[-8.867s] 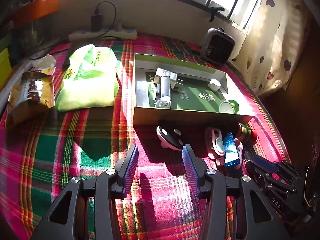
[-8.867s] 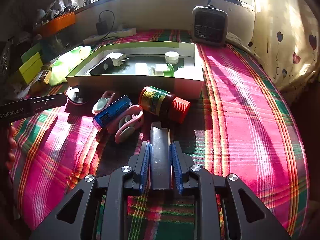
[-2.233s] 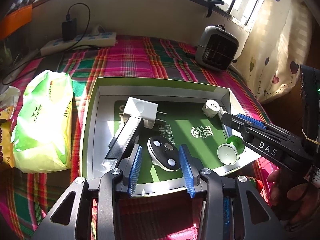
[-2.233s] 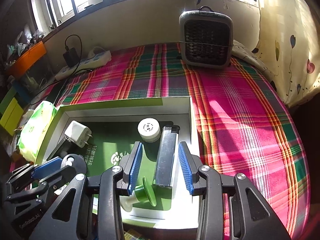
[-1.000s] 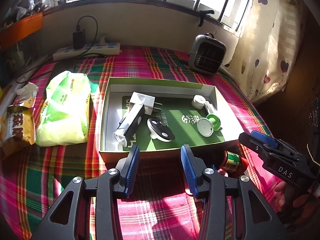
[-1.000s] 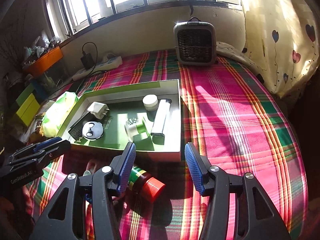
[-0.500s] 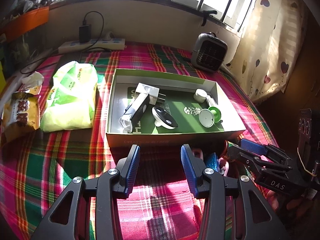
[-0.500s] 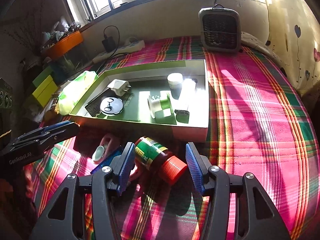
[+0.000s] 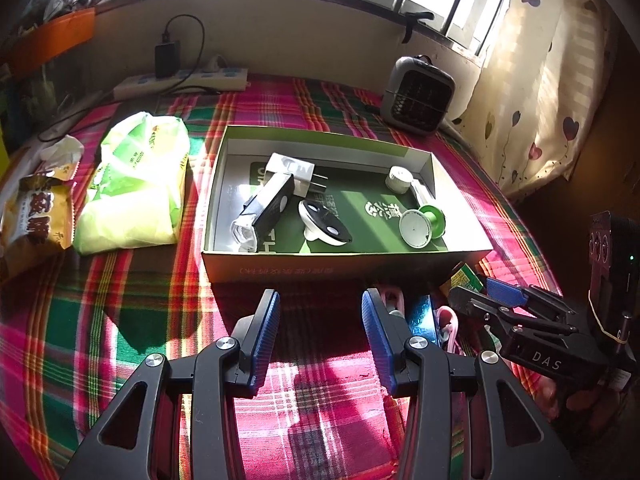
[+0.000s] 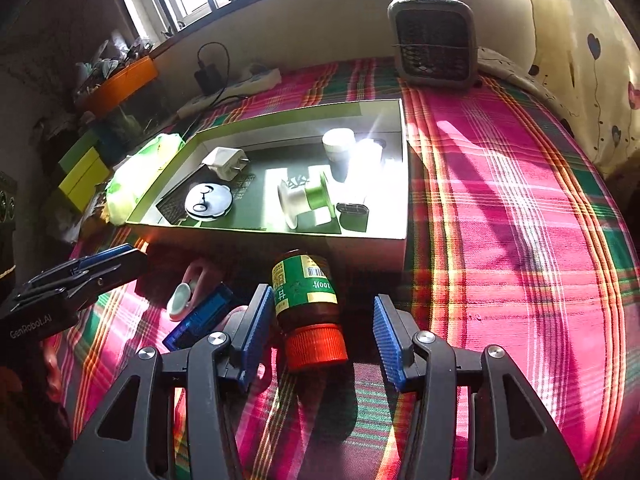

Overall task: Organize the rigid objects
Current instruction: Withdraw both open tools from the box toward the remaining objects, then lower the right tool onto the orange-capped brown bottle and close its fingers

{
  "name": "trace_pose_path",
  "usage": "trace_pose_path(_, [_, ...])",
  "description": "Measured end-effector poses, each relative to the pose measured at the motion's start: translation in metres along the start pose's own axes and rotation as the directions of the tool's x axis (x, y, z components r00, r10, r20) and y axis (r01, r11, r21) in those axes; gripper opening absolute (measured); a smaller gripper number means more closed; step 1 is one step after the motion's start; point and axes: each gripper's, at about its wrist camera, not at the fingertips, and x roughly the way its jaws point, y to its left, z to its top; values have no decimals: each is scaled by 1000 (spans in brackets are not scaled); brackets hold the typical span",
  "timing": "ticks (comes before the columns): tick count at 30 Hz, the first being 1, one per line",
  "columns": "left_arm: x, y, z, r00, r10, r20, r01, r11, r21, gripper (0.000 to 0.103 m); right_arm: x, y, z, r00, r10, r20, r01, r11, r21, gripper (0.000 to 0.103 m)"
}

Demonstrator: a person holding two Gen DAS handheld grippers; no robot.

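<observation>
Right gripper (image 10: 322, 332) spread wide, straddling a brown glass bottle with green label and orange-red cap (image 10: 308, 306) lying on the pink-and-green plaid cloth (image 10: 520, 240), just in front of the shallow green-rimmed cardboard box (image 10: 276, 236). Not pinching it, pads apart from the glass. Left gripper (image 9: 320, 330) also released, holding nothing, hovering over bare cloth near the box's front wall. Blue rectangular lighter (image 10: 200, 316) and pink-and-white clip (image 10: 188, 292) just left of the bottle.

right gripper (image 10: 324, 334): spread wide | bottle (image 10: 307, 308): lying between fingers | box (image 10: 372, 246): just beyond
</observation>
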Motion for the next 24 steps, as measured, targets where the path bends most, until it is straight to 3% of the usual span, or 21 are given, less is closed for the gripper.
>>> trace_pose_path(3, [2, -4, 0, 1000, -6, -5, 6, 1000, 7, 42, -1, -3, -1, 1000, -19, 6, 19, 1000, 8, 33])
trace_pose_path(12, [11, -19, -1, 999, -17, -32, 18, 999, 31, 42, -8, -12, -6, 998, -58, 21, 58, 998, 21, 33])
trace_pose_path(24, [29, -40, -3, 997, 3, -72, 3, 997, 80, 42, -15, -20, -13, 998, -48, 27, 47, 998, 48, 33])
